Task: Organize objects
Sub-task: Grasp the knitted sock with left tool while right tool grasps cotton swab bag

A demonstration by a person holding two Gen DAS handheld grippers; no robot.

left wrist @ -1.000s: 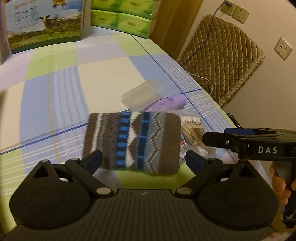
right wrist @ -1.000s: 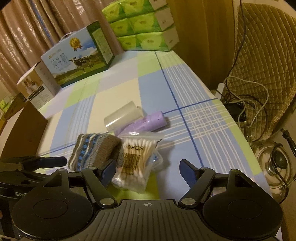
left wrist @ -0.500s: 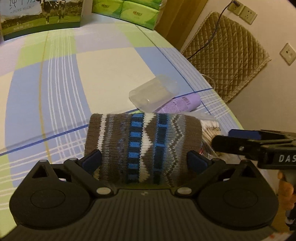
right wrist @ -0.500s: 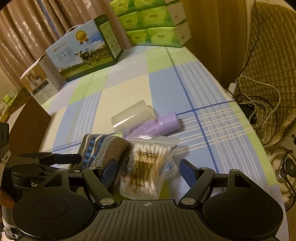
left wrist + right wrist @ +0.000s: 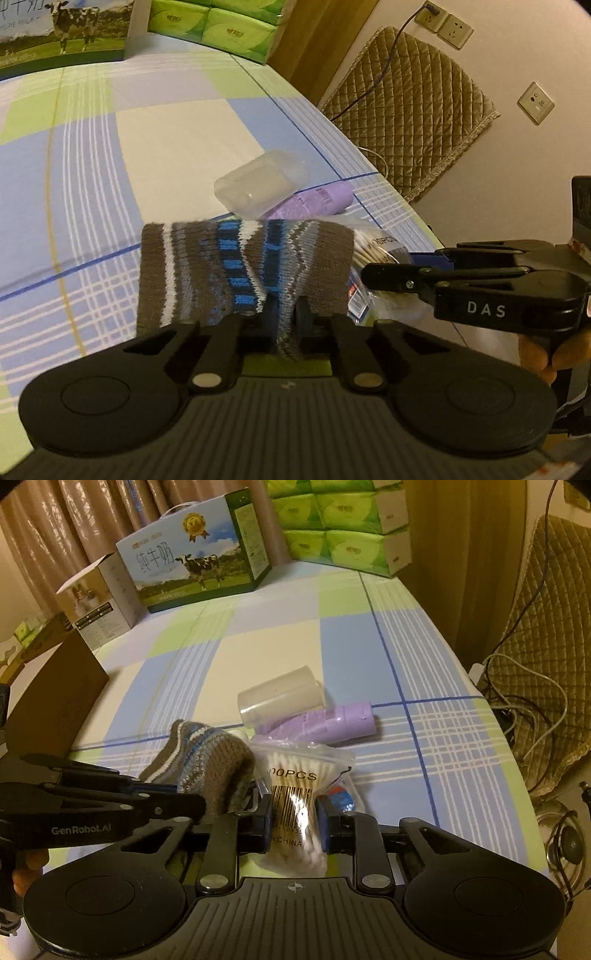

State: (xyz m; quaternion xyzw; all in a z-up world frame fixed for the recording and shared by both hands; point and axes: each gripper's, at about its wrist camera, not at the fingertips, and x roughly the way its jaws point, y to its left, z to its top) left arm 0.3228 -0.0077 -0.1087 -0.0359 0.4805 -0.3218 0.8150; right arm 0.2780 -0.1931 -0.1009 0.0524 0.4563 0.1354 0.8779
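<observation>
Left tongs clamp the knitted sleeve's near edge; right tongs clamp the cotton-swab bag. Advise lifting each straight up, avoiding the lilac bottle at twelve o'clock.

Ribbed knitted wool sleeve, glossy clear plastic swab bag, frosted plastic cup, matt woven checked cloth.

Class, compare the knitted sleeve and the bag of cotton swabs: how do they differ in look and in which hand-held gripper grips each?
The knitted sleeve is opaque brown wool with blue and white patterns; the bag of cotton swabs is clear plastic showing pale swabs and a barcode. The left hand-held gripper pinches the sleeve; the right hand-held gripper squeezes the bag. Both are soft, bunch where pinched, and lie side by side on the checked cloth.
</observation>
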